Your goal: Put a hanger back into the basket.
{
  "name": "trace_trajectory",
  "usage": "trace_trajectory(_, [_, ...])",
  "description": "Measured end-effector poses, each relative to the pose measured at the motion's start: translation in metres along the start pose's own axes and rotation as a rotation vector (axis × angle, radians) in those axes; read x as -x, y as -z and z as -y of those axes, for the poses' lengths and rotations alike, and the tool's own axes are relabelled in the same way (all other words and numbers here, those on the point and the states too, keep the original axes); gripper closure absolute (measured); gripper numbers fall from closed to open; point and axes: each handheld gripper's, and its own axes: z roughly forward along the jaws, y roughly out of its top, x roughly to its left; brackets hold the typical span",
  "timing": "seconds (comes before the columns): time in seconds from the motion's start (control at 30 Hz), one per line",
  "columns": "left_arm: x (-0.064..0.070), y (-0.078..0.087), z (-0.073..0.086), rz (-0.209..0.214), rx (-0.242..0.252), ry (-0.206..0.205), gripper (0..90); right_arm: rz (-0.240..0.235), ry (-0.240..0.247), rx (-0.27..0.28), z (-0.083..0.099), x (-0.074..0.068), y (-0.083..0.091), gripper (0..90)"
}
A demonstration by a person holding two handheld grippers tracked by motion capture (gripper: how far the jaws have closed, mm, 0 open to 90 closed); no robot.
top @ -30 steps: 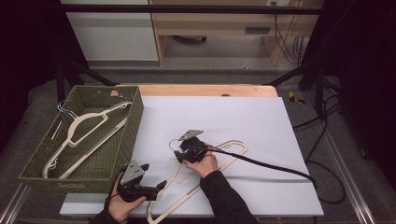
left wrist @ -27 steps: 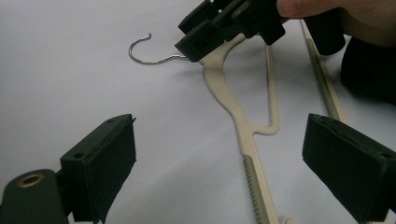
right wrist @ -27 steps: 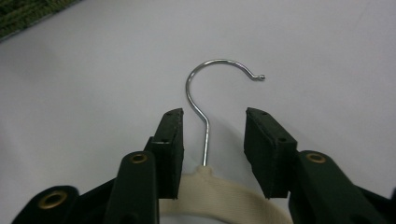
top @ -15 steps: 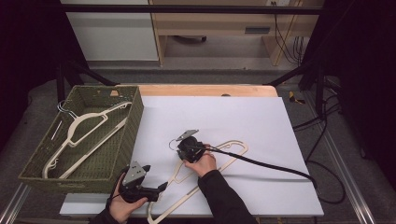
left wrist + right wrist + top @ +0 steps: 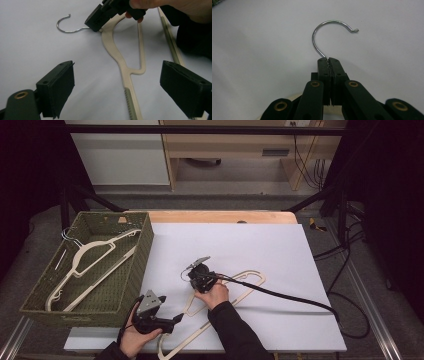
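A cream plastic hanger (image 5: 248,272) with a metal hook lies flat on the white table sheet (image 5: 280,245). My right gripper (image 5: 191,276) is shut on the neck of that hanger, at the base of the wire hook (image 5: 329,27); its closed jaws show in the right gripper view (image 5: 328,61). My left gripper (image 5: 177,318) hovers low near the front edge with its jaws wide open. In the left gripper view (image 5: 122,90) one ribbed arm of the hanger (image 5: 130,97) runs between them untouched, with the right gripper (image 5: 98,17) farther off.
A green woven basket (image 5: 132,270) stands at the table's left and holds another cream hanger (image 5: 95,252). A thick black cable (image 5: 285,297) trails from the right gripper across the sheet to the right edge. The wooden table rim (image 5: 220,216) lies beyond.
The right gripper has edged slightly left with the hanger's neck. The left gripper has hardly moved and stays open.
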Motion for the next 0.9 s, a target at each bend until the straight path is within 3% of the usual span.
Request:
trace_trajectory(0.1, [-0.001,-0.010,-0.006,0.023,-0.023,0.021,15.8,0.006,0.002,0.013,0.002,0.000,0.000,89.5])
trace_trajectory(0.33, [-0.008,-0.039,-0.016,0.013,-0.081,0.003,23.9,0.006,0.019,0.057,0.002,-0.002,0.009,89.6])
trace_trajectory(0.37, [-0.009,-0.042,-0.017,0.023,-0.088,0.015,25.1,0.003,0.022,0.067,0.002,-0.002,0.011,89.6])
trace_trajectory(0.63, [-0.013,-0.054,-0.022,0.070,-0.114,0.047,39.9,-0.016,0.049,0.130,0.002,-0.004,0.027,89.6])
trace_trajectory(0.67, [-0.014,-0.056,-0.024,0.104,-0.119,0.061,42.4,-0.018,0.049,0.135,0.002,-0.004,0.029,89.6])
trace_trajectory(0.9, [-0.013,-0.060,-0.028,0.195,-0.124,0.112,59.7,-0.026,0.068,0.173,0.002,-0.003,0.043,89.6])
